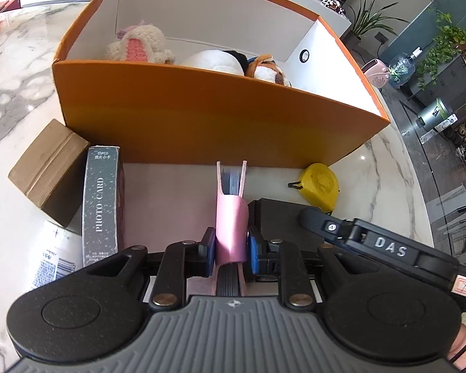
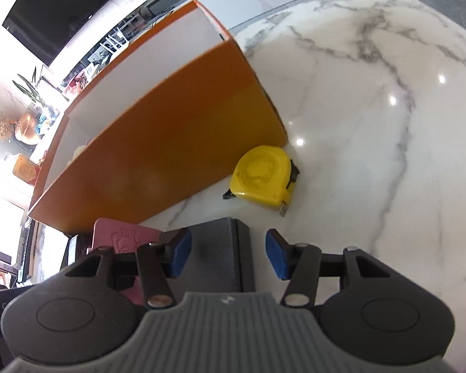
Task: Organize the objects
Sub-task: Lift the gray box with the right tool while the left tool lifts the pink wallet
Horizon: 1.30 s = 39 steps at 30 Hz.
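My left gripper (image 1: 231, 245) is shut on a pink book (image 1: 231, 217), held by its spine with the pages facing the orange box (image 1: 202, 124). The box holds plush toys (image 1: 139, 45). My right gripper (image 2: 228, 256) is open and empty, with its fingers on either side of the right edge of a black box (image 2: 217, 255). A yellow tape measure (image 2: 262, 177) lies on the marble table by the orange box's corner; it also shows in the left wrist view (image 1: 320, 186). The pink book shows at the left in the right wrist view (image 2: 121, 236).
A grey "PHOTO CARD" box (image 1: 102, 205) stands left of the pink book, with a brown box (image 1: 46, 171) behind it. The white marble table (image 2: 372, 124) stretches to the right. The right gripper's arm (image 1: 372, 245) crosses the left wrist view.
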### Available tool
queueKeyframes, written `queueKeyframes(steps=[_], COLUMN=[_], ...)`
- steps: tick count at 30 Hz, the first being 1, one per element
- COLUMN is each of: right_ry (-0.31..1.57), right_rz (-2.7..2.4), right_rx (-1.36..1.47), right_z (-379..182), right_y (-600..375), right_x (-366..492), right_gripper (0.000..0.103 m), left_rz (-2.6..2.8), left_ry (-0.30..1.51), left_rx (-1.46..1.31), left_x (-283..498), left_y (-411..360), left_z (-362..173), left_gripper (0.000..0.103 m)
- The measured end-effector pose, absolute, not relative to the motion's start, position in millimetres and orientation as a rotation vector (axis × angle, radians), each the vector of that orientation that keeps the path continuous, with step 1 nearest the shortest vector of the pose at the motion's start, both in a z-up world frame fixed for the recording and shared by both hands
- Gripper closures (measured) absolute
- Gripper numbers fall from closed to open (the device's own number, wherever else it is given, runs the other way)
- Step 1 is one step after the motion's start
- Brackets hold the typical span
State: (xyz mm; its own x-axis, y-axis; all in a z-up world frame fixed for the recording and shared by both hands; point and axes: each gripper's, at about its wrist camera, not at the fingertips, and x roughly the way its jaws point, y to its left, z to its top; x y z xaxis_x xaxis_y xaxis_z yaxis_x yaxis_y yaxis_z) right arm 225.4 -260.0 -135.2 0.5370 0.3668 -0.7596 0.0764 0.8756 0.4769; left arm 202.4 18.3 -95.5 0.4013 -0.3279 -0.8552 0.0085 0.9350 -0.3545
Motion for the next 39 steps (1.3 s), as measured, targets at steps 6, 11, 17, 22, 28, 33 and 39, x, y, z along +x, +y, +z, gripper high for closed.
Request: queueKeyframes(steps=[6, 11, 17, 22, 28, 33, 39], right_ry=[1.025, 1.032, 0.955, 0.95, 0.955, 1.023, 1.048], right_rz=[0.219, 0.213, 0.261, 0.317, 0.37, 0.496, 0.484], right_rx=[0.498, 0.567, 0.533, 0.546, 0.573, 0.647, 0.607], right_z=[-145, -149, -123, -109, -103, -104, -114], right_y=[-252, -260, -254, -246, -228, -206, -187], right_x=[226, 225, 212, 206, 203, 203, 204], right_gripper=[0.041, 0.05, 0.068, 0.081, 0.081, 0.103, 0.102], left_rz=[-0.248, -0.24, -0.206, -0.17, -0.13, -0.157, -0.152], left_ry=[1.159, 1.151, 1.144, 1.135, 1.125, 1.14, 1.131], left_rx=[-0.343, -0.325, -0.307, -0.311, -0.315, -0.358, -0.39], left_x=[202, 199, 193, 186, 179, 176, 172], left_y=[15, 13, 16, 28, 43, 48, 60], left_z=[-98, -98, -95, -94, -93, -97, -99], left_gripper=[0.078, 0.078, 0.078, 0.078, 0.078, 0.079, 0.079])
